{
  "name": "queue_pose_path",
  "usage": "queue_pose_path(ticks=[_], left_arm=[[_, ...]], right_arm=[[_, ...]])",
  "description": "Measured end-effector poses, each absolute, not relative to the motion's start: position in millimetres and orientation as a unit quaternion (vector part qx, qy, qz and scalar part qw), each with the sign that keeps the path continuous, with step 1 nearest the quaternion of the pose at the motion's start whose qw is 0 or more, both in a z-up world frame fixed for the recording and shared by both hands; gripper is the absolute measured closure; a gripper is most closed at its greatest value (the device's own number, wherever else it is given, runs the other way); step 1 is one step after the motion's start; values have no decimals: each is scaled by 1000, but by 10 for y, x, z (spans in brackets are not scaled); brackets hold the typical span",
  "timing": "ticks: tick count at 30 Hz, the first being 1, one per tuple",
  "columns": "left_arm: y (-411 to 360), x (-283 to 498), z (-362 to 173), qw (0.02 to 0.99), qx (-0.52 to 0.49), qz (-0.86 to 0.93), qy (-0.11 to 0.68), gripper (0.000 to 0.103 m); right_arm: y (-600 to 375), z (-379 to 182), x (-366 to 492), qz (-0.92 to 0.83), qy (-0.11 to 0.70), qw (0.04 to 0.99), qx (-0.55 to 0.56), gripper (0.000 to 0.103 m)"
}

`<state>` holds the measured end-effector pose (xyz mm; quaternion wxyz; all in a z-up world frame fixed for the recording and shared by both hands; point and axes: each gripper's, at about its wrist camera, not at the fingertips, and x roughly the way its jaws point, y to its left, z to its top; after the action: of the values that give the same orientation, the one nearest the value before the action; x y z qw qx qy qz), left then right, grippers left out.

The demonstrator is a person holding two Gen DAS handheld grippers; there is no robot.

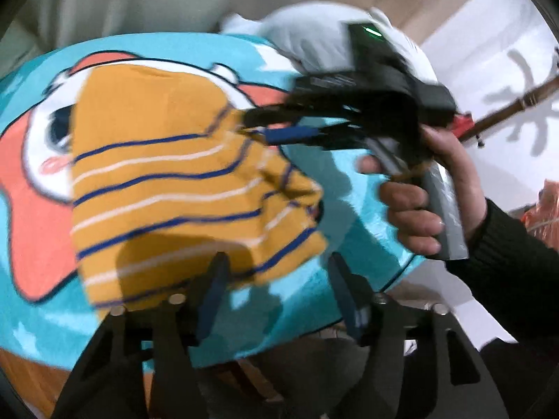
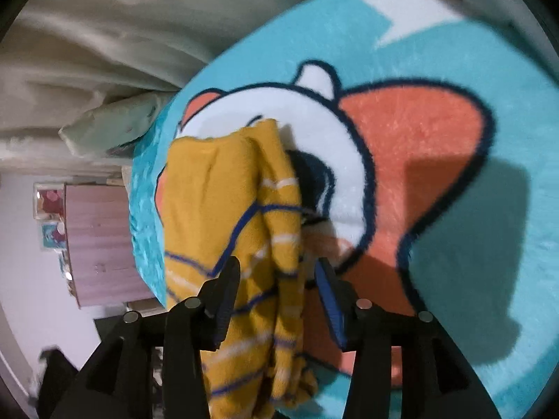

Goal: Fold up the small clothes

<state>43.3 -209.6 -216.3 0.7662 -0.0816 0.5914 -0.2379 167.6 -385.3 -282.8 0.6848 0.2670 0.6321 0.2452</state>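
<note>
Knitwear on the turquoise cartoon blanket [image 2: 454,42]: a mustard striped garment [image 1: 167,174] lies half-folded on its printed face. Left gripper [image 1: 276,293] and right gripper [image 2: 277,300] stand apart, clamping nothing. Soft, light and floppy, it seems best pinched at corners or hem.

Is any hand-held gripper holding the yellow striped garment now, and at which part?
Neither holds it. Both hand-held grippers are open; the garment lies loose between the fingers.
</note>
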Motion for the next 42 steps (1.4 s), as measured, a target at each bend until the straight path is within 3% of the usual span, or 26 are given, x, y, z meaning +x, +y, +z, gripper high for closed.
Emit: queue_pose_path(ticks=[5,9,14,18,20,25,26,27,30,33,35,42], left_arm=[[-1215,382,-2284,778,-170,-112,595,37],[-737,296,-2611,751,-221,-50,620,37],[-637,141,-2726,717,-313,-87,616,37],[-737,174,-2806,686,-407,-120,591,36],[-873,240,-2884,668,-419,-123,603,36],[-848,274,-3098,635,-487,-89,593,39],[-819,260,-3109,634,-498,-85,586,44],[-806,235,-3105,638,-494,-78,585,65],[-738,158,-2968,655,-491,-83,568,84],[-594,32,-2661,684,-495,-92,529,89],[-535,-12,-2572,698,-480,-86,525,101],[-729,16,-2817,704,-383,-60,595,98]], right_arm=[[-3780,-2558,1292,260,635,695,218,49],[-3760,-2746,993,251,660,680,199,49],[-3908,-2950,878,230,671,649,275,47],[-3869,-3010,898,237,674,645,271,47],[-3852,-3002,897,234,676,642,277,67],[-3728,-2908,896,231,675,651,257,82],[-3707,-2892,907,232,676,652,253,82],[-3685,-2871,919,234,676,653,249,83],[-3638,-2789,945,247,672,656,240,85],[-3527,-2609,950,284,649,662,245,85],[-3481,-2598,942,291,648,662,239,85],[-3332,-3099,884,249,700,641,192,84]])
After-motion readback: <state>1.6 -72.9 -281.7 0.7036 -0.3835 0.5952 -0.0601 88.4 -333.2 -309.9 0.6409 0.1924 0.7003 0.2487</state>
